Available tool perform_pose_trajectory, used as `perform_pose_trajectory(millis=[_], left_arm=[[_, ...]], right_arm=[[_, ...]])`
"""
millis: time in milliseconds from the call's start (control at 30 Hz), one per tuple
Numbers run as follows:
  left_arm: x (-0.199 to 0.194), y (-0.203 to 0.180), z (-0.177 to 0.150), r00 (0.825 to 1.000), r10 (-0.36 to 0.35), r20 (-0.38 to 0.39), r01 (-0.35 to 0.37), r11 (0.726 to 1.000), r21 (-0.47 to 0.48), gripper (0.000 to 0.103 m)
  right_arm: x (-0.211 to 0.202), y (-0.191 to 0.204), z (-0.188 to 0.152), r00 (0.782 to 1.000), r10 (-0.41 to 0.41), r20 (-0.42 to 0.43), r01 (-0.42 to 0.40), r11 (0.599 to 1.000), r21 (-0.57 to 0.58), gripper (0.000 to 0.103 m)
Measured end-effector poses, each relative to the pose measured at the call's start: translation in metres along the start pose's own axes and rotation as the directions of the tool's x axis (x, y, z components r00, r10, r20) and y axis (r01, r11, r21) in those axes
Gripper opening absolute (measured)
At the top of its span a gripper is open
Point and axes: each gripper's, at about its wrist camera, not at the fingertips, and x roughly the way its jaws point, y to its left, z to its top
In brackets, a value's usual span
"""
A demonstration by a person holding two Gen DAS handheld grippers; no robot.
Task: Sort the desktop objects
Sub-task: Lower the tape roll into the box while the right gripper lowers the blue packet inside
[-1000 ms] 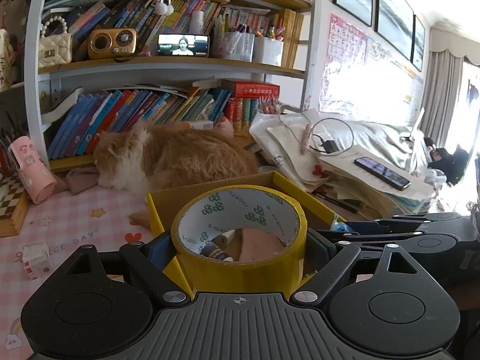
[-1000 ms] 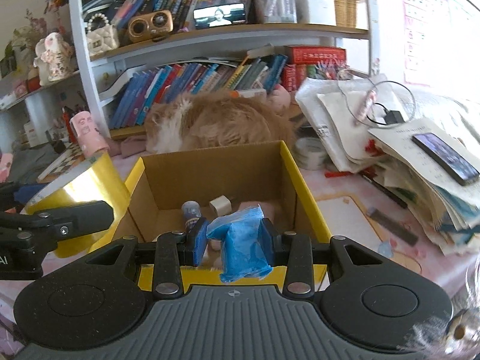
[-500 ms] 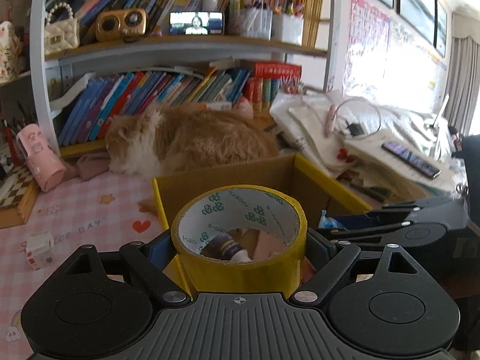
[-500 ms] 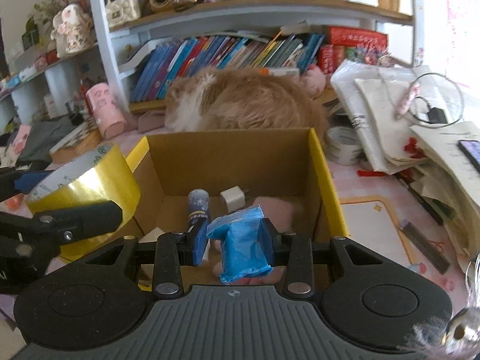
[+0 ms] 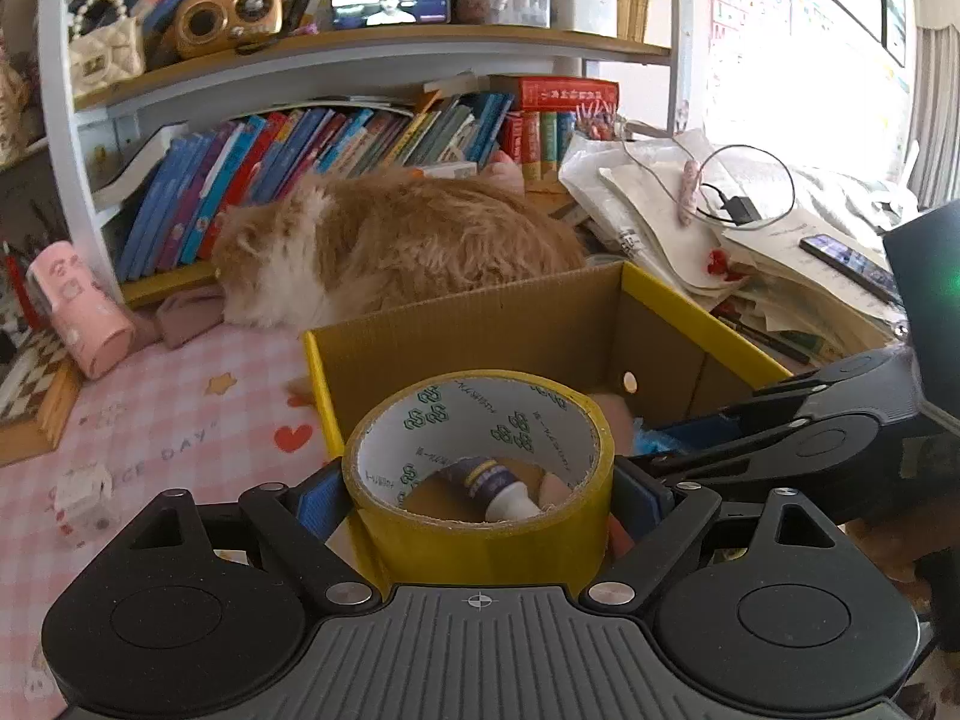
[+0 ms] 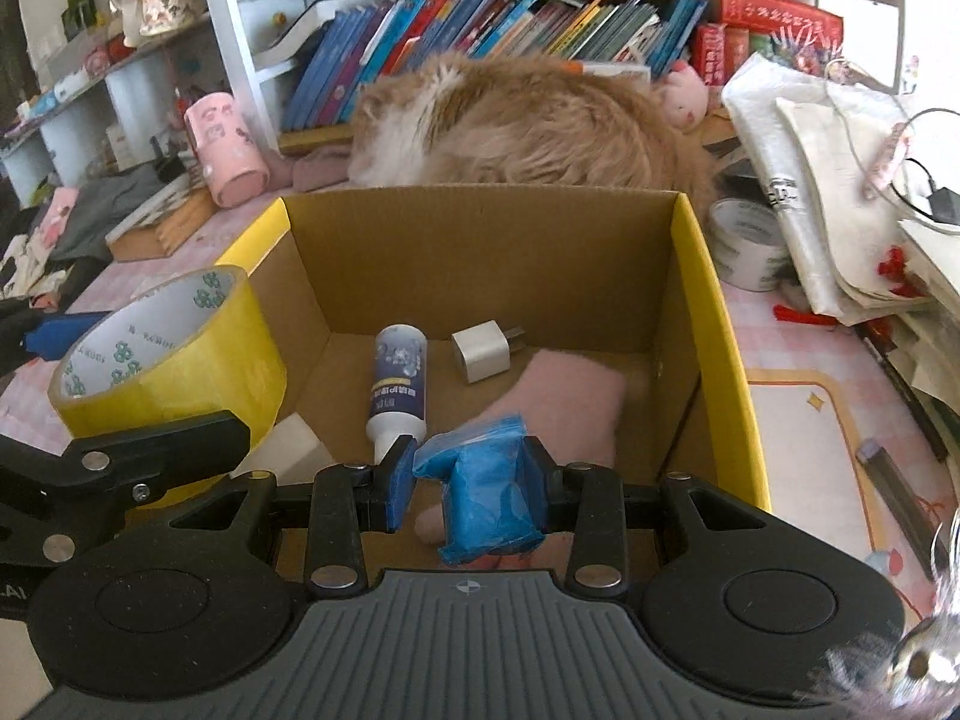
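A yellow tape roll is clamped wide in the left gripper. A blue packet is pinched narrowly by the right gripper. Both are held over the cardboard box, likely for dropping in.

Left gripper, with yellow tape roll between its jaws: advanced and lowered toward the cardboard box, whose near wall now sits beneath the roll, and the small bottle on the box floor now shows through the roll's core. Right gripper, with crumpled blue packet between its jaws: advanced over the box's near edge and tipped downward, so the upper shelf has left its view while the box floor, bottle, white plug adapter and pink cloth fill more of it.
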Motion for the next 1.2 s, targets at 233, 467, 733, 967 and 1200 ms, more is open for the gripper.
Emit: perform_pose_trajectory(millis=[233,467,733,967,1200], left_arm=[[0.016,-0.005,0.004,1.0,0.011,-0.027,-0.01,0.999,0.048,0.09],[0.018,-0.006,0.001,0.999,0.012,-0.032,-0.01,0.998,0.067,0.09],[0.016,-0.008,0.0,1.0,0.023,-0.016,-0.022,0.997,0.072,0.09],[0.008,-0.007,0.0,1.0,0.021,-0.009,-0.02,0.999,0.034,0.091],[-0.012,-0.013,0.004,0.997,0.039,0.073,-0.043,0.998,0.051,0.091]], right_arm=[[0.014,-0.006,0.008,0.999,-0.004,-0.042,0.004,1.0,0.0,0.034],[0.015,-0.007,0.007,0.999,0.005,-0.054,-0.005,1.0,-0.008,0.034],[0.015,-0.007,0.007,0.999,0.006,-0.054,-0.007,1.0,-0.012,0.034],[0.009,-0.006,0.007,0.999,0.018,-0.033,-0.018,1.0,0.001,0.043],[-0.007,-0.004,0.006,1.0,0.024,0.013,-0.025,1.0,0.013,0.05]])
